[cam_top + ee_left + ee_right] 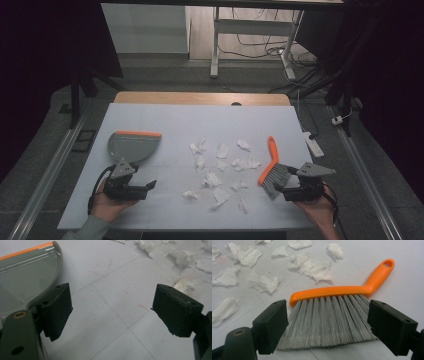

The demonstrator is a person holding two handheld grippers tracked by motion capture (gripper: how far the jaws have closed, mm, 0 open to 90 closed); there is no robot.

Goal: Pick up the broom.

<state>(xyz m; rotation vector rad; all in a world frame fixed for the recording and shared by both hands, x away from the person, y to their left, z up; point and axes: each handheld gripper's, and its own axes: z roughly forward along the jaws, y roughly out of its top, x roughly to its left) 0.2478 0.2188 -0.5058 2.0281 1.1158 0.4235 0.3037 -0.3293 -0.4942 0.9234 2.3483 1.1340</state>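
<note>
Paper scraps (220,170) all over the mat, sweep-up hasn't really started yet

Brush (337,312) lies flat right in front of the right gripper (328,322), bristles between its wide-apart jaws but not clamped. Left gripper (112,310) is spread open too, holding nothing, with the dustpan (25,277) just beside its left jaw. Scraps sit loose between the two grippers, none in the pan. So as I read it: grab both tools, then sweep everything in. Basically all of it's left to do.
</note>
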